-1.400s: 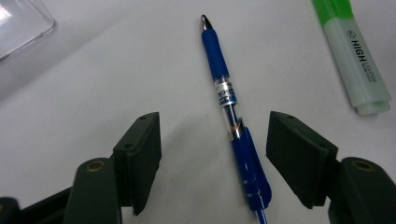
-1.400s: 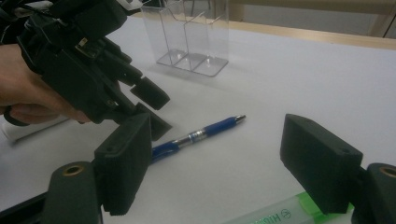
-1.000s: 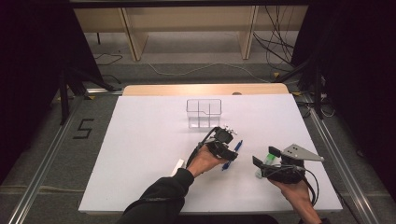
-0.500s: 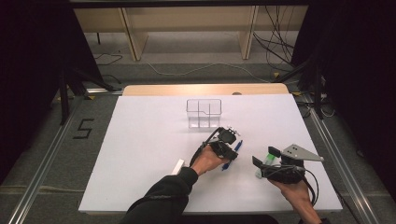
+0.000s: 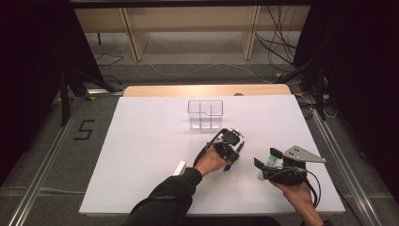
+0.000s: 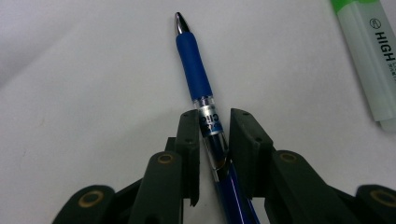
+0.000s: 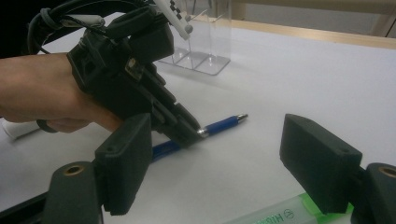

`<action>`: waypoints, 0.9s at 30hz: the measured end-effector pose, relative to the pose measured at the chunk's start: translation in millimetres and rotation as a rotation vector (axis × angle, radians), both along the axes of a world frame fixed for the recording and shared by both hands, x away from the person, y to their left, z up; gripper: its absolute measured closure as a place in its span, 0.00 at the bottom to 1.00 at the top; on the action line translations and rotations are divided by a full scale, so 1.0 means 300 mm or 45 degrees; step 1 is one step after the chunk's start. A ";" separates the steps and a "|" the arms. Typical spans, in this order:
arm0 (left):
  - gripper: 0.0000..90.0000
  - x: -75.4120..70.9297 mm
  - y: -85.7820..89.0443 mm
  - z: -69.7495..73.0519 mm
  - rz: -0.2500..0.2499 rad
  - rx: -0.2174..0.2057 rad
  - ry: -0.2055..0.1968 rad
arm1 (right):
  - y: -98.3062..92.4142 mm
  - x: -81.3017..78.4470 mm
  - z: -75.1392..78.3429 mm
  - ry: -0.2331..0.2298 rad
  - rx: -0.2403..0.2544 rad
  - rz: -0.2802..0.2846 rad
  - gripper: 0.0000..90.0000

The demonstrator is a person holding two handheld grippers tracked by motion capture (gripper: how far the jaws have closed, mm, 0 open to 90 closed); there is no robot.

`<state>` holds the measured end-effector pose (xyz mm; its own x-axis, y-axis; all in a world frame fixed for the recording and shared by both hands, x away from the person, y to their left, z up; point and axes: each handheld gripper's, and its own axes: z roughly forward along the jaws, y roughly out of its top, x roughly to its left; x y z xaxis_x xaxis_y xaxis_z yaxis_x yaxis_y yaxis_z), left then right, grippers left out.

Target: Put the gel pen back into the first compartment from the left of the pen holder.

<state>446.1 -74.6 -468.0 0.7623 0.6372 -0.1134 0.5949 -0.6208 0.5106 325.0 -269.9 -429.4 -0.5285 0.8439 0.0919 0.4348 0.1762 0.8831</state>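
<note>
White tabletop (image 5: 141, 155) lies beneath; the blue pen (image 6: 198, 88) is apparently clamped by the just-closing left gripper (image 6: 212, 135), tip pointed straight ahead of it.

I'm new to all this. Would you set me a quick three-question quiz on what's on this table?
1. True or false: the left gripper has its jaws around the blue ballpoint pen.
2. Which lies beneath the right gripper: A) a green highlighter marker, B) a red pencil, C) scissors?
3. Fill in: the clear plastic divided organiser stands at the table's ____ side, away from the person.

Key: 1 true; 2 A; 3 far.
</note>
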 end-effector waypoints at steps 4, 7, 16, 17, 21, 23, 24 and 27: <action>0.84 0.000 -0.002 0.001 0.005 0.006 -0.012 | 0.000 0.001 0.000 0.000 -0.003 0.000 0.29; 0.87 0.002 0.000 0.000 0.023 -0.002 -0.023 | 0.000 0.001 -0.001 0.000 -0.004 0.001 0.29; 0.88 0.016 0.029 0.020 0.067 -0.083 -0.045 | -0.003 0.003 0.000 -0.004 -0.003 0.000 0.29; 0.88 0.018 0.036 0.025 0.075 -0.100 -0.056 | -0.003 0.003 -0.001 -0.006 -0.005 0.001 0.29; 0.88 0.025 0.075 0.051 0.117 -0.193 -0.088 | -0.001 0.001 0.000 -0.003 -0.005 -0.001 0.29; 0.88 0.025 0.095 0.064 0.142 -0.247 -0.109 | -0.001 0.002 0.000 -0.001 -0.003 -0.002 0.29; 0.88 0.026 0.107 0.071 0.149 -0.266 -0.118 | -0.001 0.003 -0.001 -0.004 -0.004 0.001 0.29; 0.88 0.021 0.141 0.088 0.182 -0.341 -0.166 | 0.000 0.001 0.000 -0.001 -0.002 -0.004 0.29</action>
